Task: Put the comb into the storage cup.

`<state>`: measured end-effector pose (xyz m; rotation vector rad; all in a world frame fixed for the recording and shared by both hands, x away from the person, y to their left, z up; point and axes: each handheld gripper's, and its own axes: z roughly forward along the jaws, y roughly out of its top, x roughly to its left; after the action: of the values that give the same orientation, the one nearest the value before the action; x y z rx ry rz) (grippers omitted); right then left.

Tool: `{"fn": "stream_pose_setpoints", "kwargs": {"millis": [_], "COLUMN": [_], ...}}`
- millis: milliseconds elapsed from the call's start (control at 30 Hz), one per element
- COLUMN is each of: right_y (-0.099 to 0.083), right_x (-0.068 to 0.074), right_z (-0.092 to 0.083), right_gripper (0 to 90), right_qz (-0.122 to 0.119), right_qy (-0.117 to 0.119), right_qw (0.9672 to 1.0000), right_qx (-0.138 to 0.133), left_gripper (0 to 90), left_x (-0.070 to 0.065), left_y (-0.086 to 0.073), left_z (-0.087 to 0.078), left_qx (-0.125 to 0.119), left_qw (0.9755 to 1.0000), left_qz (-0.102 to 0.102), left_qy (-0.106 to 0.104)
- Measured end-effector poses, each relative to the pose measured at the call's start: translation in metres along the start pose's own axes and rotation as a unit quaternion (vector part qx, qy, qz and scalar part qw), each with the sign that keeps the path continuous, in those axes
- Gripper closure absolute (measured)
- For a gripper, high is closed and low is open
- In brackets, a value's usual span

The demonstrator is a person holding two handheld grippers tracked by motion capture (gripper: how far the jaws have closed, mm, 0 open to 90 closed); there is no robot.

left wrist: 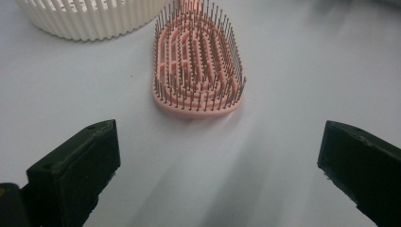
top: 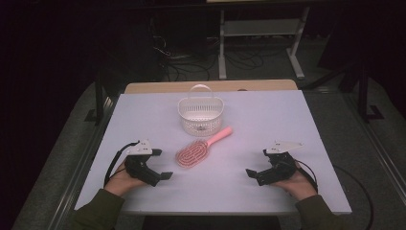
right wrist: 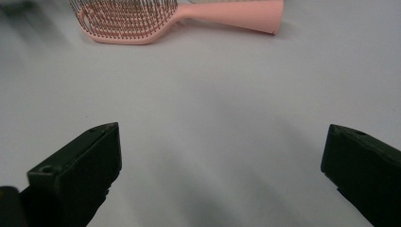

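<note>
Pink, the one hairbrush (top: 200, 149) lay bristles-up on the counter (top: 268, 115), just in front of the single white basket (top: 200, 114). I judged nothing was begun: the brush sat outside the basket, ungrasped. My left gripper (top: 160, 167) and right gripper (top: 255, 164) had jaws spread, empty, flanking it.

White table (top: 268, 115), flat, pale matte top. Near centre: pink hairbrush (top: 201, 148), bristles up, handle angled toward far right. Just behind it, toward far edge: white slatted basket (top: 201, 115) with hoop handle, upright.
</note>
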<state>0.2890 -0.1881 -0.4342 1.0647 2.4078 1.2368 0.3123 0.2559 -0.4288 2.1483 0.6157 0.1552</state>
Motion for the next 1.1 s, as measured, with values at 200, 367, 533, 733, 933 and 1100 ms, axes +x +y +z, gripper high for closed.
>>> {"fn": "stream_pose_setpoints", "kwargs": {"millis": [200,367,533,733,933,1100], "right_y": [-0.001,0.0,0.005,0.009,0.015,0.018], "right_x": [0.0,0.0,0.001,0.0,-0.002,-0.001], "right_z": [-0.001,-0.001,-0.001,0.0,-0.001,-0.002], "right_gripper": [0.0,0.0,0.0,0.0,0.0,0.0], "right_qz": [0.0,0.001,-0.003,-0.003,-0.007,-0.008], "right_qy": [-0.001,0.003,0.0,-0.003,-0.009,-0.009], "right_qw": [1.0,1.0,1.0,1.0,0.9998,0.9997], "right_qx": [0.004,0.004,0.008,0.008,0.014,0.022], "left_gripper": [0.0,0.0,0.0,0.0,0.0,0.0], "left_x": [0.0,0.0,0.001,0.001,-0.001,-0.002], "left_y": [-0.001,-0.002,-0.005,-0.005,-0.004,-0.004], "left_z": [-0.002,-0.005,-0.007,-0.009,-0.008,-0.009], "left_qx": [-0.002,-0.008,-0.008,-0.012,-0.012,-0.015], "left_qw": [1.0,1.0,0.9999,0.9999,0.9999,0.9999], "left_qz": [-0.004,-0.004,-0.005,-0.005,-0.002,-0.003], "left_qy": [0.001,0.004,0.005,0.003,0.001,0.001]}}
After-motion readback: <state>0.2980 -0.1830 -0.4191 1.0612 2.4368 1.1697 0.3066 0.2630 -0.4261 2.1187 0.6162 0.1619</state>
